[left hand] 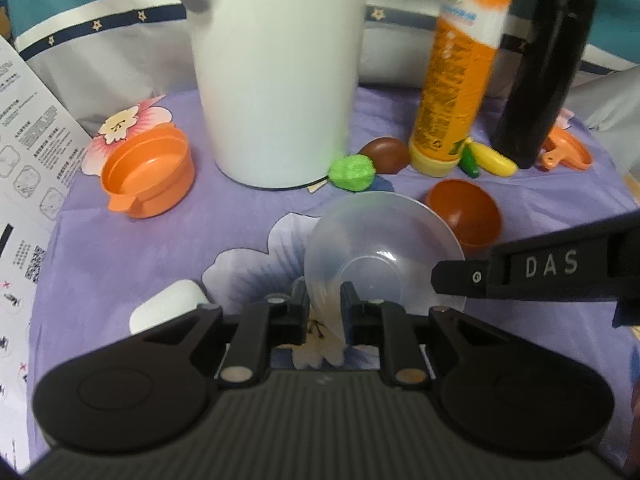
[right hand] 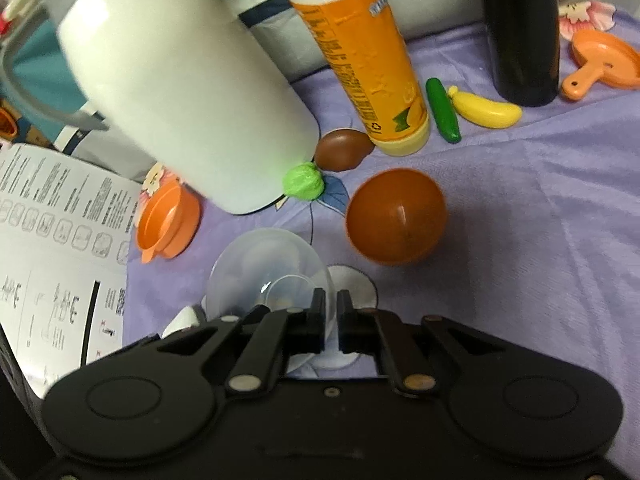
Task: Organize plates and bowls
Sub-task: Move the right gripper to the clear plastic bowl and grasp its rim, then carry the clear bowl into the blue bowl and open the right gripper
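A clear plastic bowl (left hand: 380,248) is tilted above the purple flowered cloth. My left gripper (left hand: 325,300) is shut on its near rim. My right gripper (right hand: 329,308) is shut on the same clear bowl (right hand: 268,264) at its right rim; its fingers (left hand: 464,278) reach in from the right in the left wrist view. A dark orange bowl (left hand: 466,212) sits just beyond, also in the right wrist view (right hand: 396,216). An orange pot (left hand: 150,172) lies at the left. An orange toy pan (right hand: 600,62) lies at the far right.
A tall white jug (left hand: 276,72), an orange bottle (left hand: 460,64) and a black bottle (left hand: 540,72) stand behind. A green toy (left hand: 352,172), brown toy (left hand: 386,154), banana (right hand: 486,110) and cucumber (right hand: 442,110) lie among them. A printed sheet (left hand: 24,184) lies left. A white case (left hand: 164,310) is near.
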Action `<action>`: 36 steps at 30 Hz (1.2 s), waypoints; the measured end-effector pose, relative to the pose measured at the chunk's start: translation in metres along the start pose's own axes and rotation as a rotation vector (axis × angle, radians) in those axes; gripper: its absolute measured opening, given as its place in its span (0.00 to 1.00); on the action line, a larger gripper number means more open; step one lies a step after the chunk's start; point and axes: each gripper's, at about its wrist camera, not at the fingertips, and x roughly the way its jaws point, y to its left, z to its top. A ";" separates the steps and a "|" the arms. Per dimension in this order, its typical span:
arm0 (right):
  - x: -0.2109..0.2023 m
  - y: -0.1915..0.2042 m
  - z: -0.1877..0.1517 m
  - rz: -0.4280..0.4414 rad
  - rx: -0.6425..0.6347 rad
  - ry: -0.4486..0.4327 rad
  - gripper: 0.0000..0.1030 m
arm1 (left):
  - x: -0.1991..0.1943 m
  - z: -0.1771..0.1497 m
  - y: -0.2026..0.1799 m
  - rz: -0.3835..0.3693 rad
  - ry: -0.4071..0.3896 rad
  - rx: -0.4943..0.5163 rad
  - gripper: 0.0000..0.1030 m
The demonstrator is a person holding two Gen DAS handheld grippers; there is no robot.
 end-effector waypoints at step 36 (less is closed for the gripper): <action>-0.197 -0.116 -0.138 -0.022 -0.021 -0.012 0.06 | -0.147 -0.127 -0.140 -0.147 0.076 0.143 0.17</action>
